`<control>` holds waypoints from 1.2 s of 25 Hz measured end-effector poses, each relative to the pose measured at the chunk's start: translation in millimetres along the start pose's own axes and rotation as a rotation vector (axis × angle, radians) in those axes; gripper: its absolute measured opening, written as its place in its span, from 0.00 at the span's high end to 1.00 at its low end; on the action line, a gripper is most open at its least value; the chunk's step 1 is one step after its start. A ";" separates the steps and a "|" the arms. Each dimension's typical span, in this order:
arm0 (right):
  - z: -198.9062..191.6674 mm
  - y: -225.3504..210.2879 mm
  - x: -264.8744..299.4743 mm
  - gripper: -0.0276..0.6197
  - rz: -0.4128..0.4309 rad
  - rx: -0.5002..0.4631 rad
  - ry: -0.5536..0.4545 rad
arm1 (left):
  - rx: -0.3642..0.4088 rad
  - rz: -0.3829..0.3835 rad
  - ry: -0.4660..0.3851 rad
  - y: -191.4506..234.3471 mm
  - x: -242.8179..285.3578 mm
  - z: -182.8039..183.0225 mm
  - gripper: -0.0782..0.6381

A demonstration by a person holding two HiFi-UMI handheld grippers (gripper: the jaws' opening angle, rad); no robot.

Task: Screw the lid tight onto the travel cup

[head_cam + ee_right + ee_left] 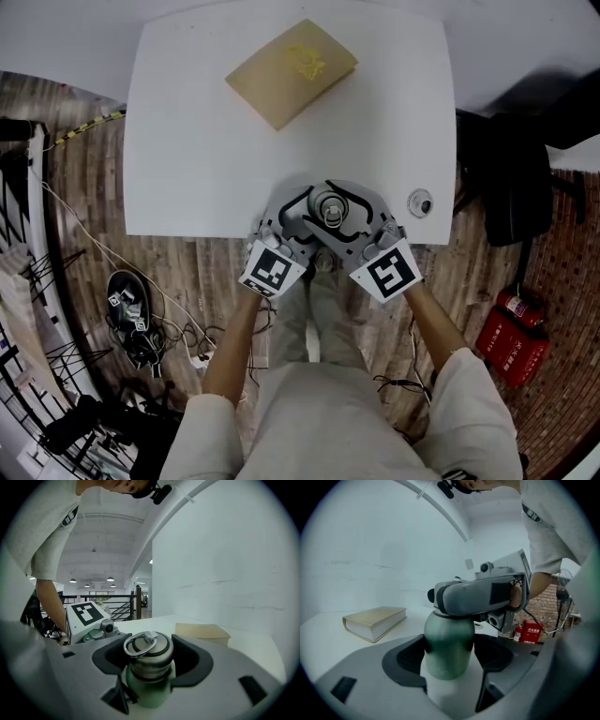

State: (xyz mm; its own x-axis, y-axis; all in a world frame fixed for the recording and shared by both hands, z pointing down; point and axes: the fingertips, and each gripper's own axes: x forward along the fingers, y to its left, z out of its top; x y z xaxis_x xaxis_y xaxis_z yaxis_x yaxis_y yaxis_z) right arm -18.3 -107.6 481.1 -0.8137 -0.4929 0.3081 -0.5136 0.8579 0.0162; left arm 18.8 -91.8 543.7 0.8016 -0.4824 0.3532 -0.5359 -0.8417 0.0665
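Observation:
A green travel cup with a steel lid stands near the front edge of the white table. My left gripper comes in from the left, and its dark pads press on the cup's green body. From the right, my right gripper sits higher, with its pads against both sides of the lid. A flat metal ring lies folded on top of the lid. In the left gripper view the right gripper's grey jaw hides the lid.
A tan book lies at the table's far side. A small round fitting is set in the table to the right of the cup. On the floor are a red fire extinguisher, a black bag and cables.

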 end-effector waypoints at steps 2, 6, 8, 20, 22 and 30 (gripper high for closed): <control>-0.6 0.9 0.7 0.56 -0.001 -0.013 0.018 | 0.005 -0.001 0.003 0.1 -0.4 -0.4 0.43; -1.1 0.9 1.0 0.56 0.007 -0.027 0.042 | 0.012 -0.003 0.009 0.2 -0.2 -0.1 0.43; -1.6 1.3 1.1 0.56 0.019 -0.035 0.051 | 0.014 -0.003 0.009 0.1 0.2 -0.8 0.43; -3.0 -2.5 0.1 0.56 -0.079 -0.036 0.078 | 0.016 0.000 0.012 -0.8 1.1 -1.4 0.43; -2.1 -4.3 0.2 0.56 -0.150 -0.014 0.069 | 0.016 0.002 0.013 -1.0 -0.1 -1.8 0.43; -0.5 -13.5 -1.6 0.56 -0.393 0.058 0.033 | 0.013 0.010 0.012 -0.1 -0.7 -2.1 0.43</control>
State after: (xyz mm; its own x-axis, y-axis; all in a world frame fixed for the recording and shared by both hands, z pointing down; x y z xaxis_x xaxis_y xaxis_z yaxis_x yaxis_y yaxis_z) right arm -10.0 -118.4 480.9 -0.5433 -0.7763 0.3197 -0.7994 0.5947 0.0854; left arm 17.8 -91.0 545.4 0.7932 -0.4878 0.3645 -0.5400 -0.8401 0.0508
